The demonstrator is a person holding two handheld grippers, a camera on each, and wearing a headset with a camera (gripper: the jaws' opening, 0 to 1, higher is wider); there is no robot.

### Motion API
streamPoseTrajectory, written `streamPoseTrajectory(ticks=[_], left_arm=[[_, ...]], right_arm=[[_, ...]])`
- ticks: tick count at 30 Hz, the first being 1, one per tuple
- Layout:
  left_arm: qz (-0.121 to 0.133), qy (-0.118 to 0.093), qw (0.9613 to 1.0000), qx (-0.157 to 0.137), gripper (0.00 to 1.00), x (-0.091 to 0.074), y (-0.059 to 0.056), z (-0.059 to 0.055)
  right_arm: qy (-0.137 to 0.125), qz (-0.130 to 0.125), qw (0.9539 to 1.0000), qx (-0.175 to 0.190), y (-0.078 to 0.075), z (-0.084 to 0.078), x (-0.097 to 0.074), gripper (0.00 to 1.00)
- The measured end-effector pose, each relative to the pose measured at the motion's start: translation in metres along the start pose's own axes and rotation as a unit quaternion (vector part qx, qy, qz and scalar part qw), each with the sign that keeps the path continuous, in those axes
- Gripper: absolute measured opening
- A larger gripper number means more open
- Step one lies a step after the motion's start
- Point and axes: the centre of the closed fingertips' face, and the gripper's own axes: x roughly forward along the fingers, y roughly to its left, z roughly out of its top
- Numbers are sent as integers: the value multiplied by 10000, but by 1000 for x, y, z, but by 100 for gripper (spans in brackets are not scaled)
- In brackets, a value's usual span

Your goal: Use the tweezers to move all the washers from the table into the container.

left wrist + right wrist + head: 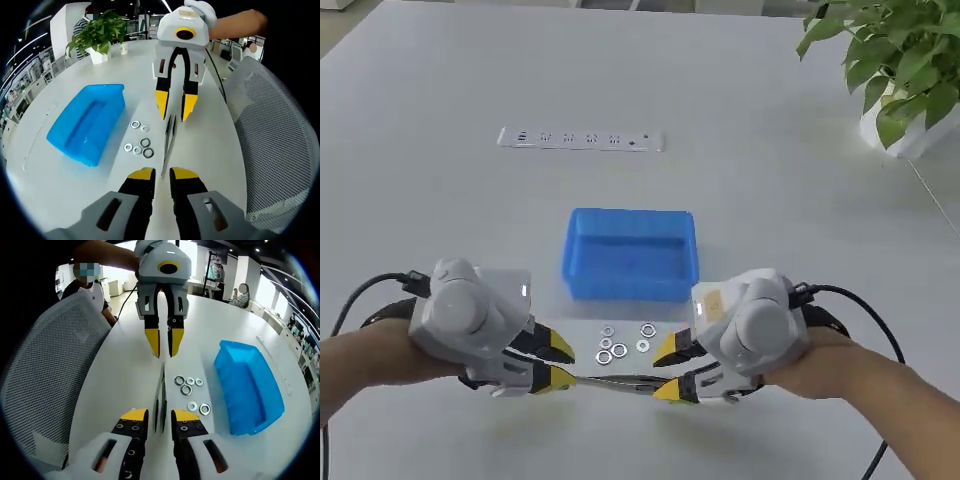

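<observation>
The left gripper (pixel 563 363) is hovering near the desk's (pixel 760 170) near edge, its jaws standing apart around one end of the tweezers (pixel 616 382). They seem not to be touching it, though the gap is hard to judge. The tweezers are lying flat, running across to the right gripper (pixel 665 373), whose jaws are likewise gaping about the other end. They look like thin, springy steel, light and probably slippery, so pinching across both arms mid-length seems best. The washers (pixel 625 342) are sitting just beyond, in front of the blue container (pixel 630 282).
</observation>
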Motion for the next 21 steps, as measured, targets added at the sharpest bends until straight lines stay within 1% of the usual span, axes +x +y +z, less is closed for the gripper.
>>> streamPoseTrajectory(ticks=[3, 5, 8, 9, 10, 13, 15, 21], left_arm=[[-92, 70, 9999, 48, 14, 4, -2, -2], [-133, 124, 9998, 94, 13, 7, -3, -3], [-123, 174, 9997, 127, 12, 10, -1, -5], [-140, 176, 9997, 121, 12, 10, -1, -5], [-158, 198, 9996, 119, 11, 12, -1, -6], [-198, 313, 9991, 187, 9, 15, -1, -11], [-213, 350, 9989, 208, 7, 17, -1, -13], [-259, 326, 9989, 219, 7, 18, -1, -14]], right_arm=[[34, 70, 10000, 59, 3, -3, 5, 16], [89, 44, 9999, 18, 3, -5, 8, 16], [40, 6, 10000, 56, 0, -3, 8, 15], [56, -11, 10000, 51, -1, -4, 9, 14], [141, -47, 9999, 8, -3, -6, 10, 13], [191, -17, 9998, -54, -2, -7, 11, 13], [192, -24, 9998, -81, -2, -7, 12, 12], [247, -36, 9996, -122, -3, -8, 14, 12]])
